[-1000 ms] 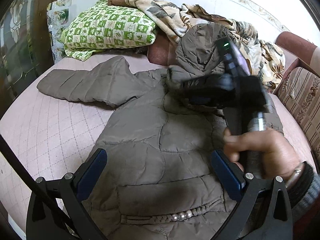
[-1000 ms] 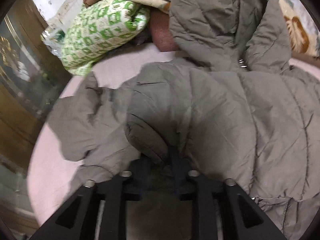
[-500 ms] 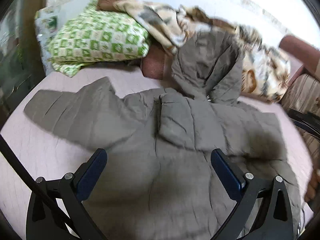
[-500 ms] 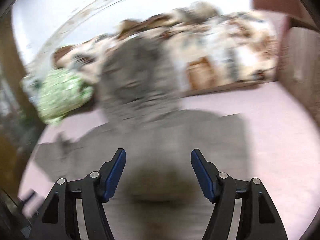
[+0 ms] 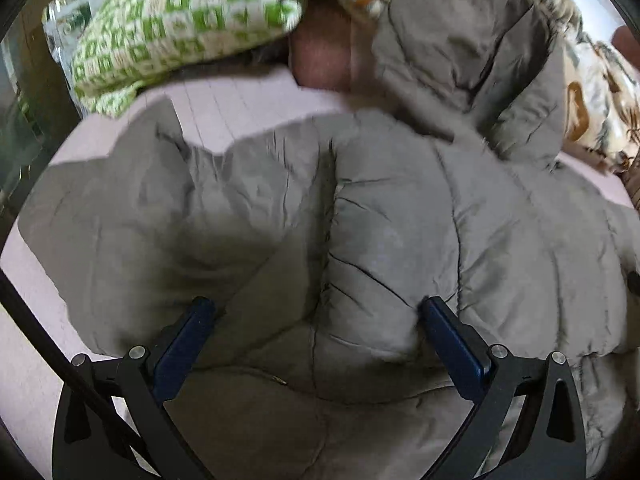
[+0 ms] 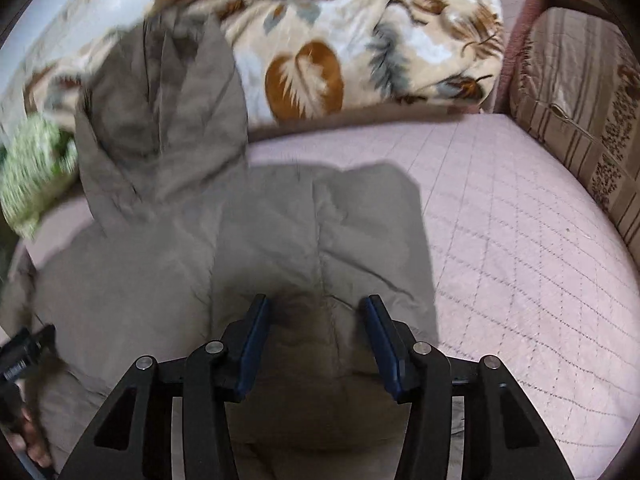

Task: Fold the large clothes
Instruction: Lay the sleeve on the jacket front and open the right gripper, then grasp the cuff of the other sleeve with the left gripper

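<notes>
The left gripper (image 5: 312,312) stands spread wide over the padded grey-brown hooded jacket (image 5: 400,220), its blue pads (image 5: 182,344) on either side of a puffy fold without pressing it. The right gripper (image 6: 316,312) is closing, jacket cloth (image 6: 280,232) bunched between its pads (image 6: 254,340) but not visibly pinched. The jacket lies spread on a bed with a pink quilted cover (image 6: 520,220), hood (image 6: 168,120) toward the head end. Beyond it sit a green-and-white checked pillow (image 5: 180,20) and a leaf-patterned blanket (image 6: 360,40). A striped cushion (image 6: 580,100) stands at the right.
</notes>
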### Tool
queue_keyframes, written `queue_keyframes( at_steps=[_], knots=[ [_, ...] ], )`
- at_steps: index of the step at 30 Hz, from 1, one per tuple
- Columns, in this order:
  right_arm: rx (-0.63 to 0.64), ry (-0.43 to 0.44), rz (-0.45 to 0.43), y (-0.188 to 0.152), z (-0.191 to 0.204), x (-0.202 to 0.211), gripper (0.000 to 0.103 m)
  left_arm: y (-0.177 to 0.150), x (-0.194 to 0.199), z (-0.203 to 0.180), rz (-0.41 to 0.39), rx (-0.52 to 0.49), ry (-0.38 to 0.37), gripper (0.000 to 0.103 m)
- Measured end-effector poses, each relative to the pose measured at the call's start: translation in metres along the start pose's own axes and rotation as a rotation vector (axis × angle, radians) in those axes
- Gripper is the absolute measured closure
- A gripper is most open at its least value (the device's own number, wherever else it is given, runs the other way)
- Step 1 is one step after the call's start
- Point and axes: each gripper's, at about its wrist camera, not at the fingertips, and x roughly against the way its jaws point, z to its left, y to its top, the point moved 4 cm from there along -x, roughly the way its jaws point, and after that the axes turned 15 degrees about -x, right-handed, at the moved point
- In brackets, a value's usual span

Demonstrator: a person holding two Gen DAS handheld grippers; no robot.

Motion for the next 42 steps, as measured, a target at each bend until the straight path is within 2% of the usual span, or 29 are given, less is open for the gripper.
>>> queue_keyframes(
  at_steps=[3,6,9,11,13,16,19,25,31,34,38,42],
  knots=[
    [0.04,-0.044,0.05,-0.007,0.002,-0.017,0.05,-0.003,-0.001,-0.005,0.006,-0.035,0.026,0.0],
    [0.085,-0.093,0.057,-0.013,0.006,-0.026,0.049,-0.005,-0.004,-0.007,0.014,-0.046,0.022,0.0],
    [0.1,-0.115,0.047,-0.014,0.007,-0.024,0.049,-0.005,0.009,-0.004,-0.019,-0.037,0.02,0.0],
    [0.082,-0.092,0.024,-0.01,0.008,-0.012,0.048,-0.001,0.029,-0.003,-0.075,-0.045,0.022,0.0],
    [0.067,-0.033,-0.015,-0.004,0.013,0.008,0.048,0.004,0.047,-0.001,-0.126,-0.049,0.015,0.0],
    [0.108,-0.001,-0.091,0.001,0.031,0.034,0.042,0.01,0.068,0.007,-0.181,-0.047,0.024,0.0],
    [0.161,0.047,-0.1,-0.007,0.05,0.042,0.037,0.01,0.069,0.023,-0.171,-0.019,0.021,0.0],
    [0.224,0.031,-0.044,-0.027,0.069,0.021,0.037,0.002,0.054,0.051,-0.125,0.07,0.011,0.0],
    [0.248,-0.035,0.025,-0.042,0.068,-0.004,0.035,-0.004,0.035,0.046,-0.047,0.02,0.033,0.0],
    [0.253,-0.039,0.02,-0.041,0.069,-0.003,0.035,-0.003,0.041,0.052,-0.065,0.028,0.024,0.0],
    [0.221,-0.007,-0.005,-0.035,0.066,0.007,0.034,0.004,0.064,0.086,-0.128,0.096,0.016,0.0],
    [0.203,0.009,-0.019,-0.033,0.066,0.013,0.034,-0.002,0.075,0.149,-0.152,0.23,0.025,0.0]
  ],
)
